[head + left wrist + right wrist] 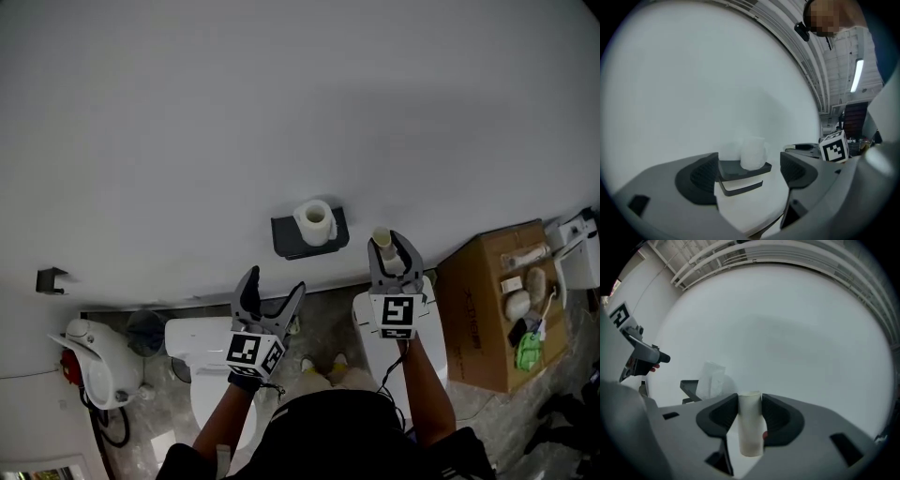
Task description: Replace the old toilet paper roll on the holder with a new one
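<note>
A dark wall holder has a full white toilet paper roll standing on end on its top shelf. In the left gripper view the shelf and roll sit straight ahead, and the bar under the shelf carries nothing. My left gripper is open and empty, below and left of the holder. My right gripper is shut on a bare cardboard tube, held upright to the right of the holder. The right gripper view shows the tube clamped between both pads.
Below the wall, a white toilet lies under my left arm and a white tank under my right. A cardboard box with several items on top stands at the right. A small black bracket is on the wall at far left.
</note>
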`<move>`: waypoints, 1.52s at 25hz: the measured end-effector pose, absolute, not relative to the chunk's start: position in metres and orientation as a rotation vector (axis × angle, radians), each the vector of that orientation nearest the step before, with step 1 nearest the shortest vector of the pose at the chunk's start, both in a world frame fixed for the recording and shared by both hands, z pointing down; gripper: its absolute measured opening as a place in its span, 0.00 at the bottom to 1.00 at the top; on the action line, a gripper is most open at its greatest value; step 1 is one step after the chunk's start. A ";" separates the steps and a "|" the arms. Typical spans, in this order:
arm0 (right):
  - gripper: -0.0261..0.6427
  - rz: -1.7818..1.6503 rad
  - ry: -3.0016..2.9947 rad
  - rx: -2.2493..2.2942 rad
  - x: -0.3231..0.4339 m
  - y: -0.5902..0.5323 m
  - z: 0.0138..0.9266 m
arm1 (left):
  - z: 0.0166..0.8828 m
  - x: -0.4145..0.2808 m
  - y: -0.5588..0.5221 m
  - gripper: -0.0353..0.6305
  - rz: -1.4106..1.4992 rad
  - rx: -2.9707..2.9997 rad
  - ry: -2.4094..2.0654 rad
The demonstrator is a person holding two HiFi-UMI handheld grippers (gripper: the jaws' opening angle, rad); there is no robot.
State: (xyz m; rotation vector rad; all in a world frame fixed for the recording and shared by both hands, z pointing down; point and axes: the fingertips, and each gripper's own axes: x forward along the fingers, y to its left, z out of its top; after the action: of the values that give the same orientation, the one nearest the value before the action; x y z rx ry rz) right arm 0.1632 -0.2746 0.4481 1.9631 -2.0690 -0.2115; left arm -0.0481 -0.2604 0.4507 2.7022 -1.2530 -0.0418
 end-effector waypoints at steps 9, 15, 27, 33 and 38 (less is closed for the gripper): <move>0.28 -0.086 -2.160 1.994 0.173 -0.268 0.472 | 0.448 -0.015 -0.282 0.67 -0.018 2.653 -1.422; 0.28 -0.134 -2.189 1.973 0.172 -0.263 0.461 | 0.451 0.014 -0.304 0.69 0.030 2.658 -1.384; 0.28 -0.122 -2.157 2.006 0.188 -0.242 0.456 | 0.451 0.064 -0.348 0.69 0.131 2.706 -1.408; 0.28 -0.119 -2.139 2.032 0.193 -0.243 0.453 | 0.456 0.050 -0.348 0.46 0.089 2.670 -1.435; 0.28 -0.126 -2.159 2.013 0.187 -0.243 0.453 | 0.454 0.053 -0.343 0.45 0.109 2.713 -1.431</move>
State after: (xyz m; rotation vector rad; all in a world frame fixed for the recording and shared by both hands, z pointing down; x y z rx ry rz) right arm 0.1872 -0.2426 0.4534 2.0126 -2.1590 -0.1255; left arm 0.0531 -0.3427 0.4536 2.7132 -1.4312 0.1087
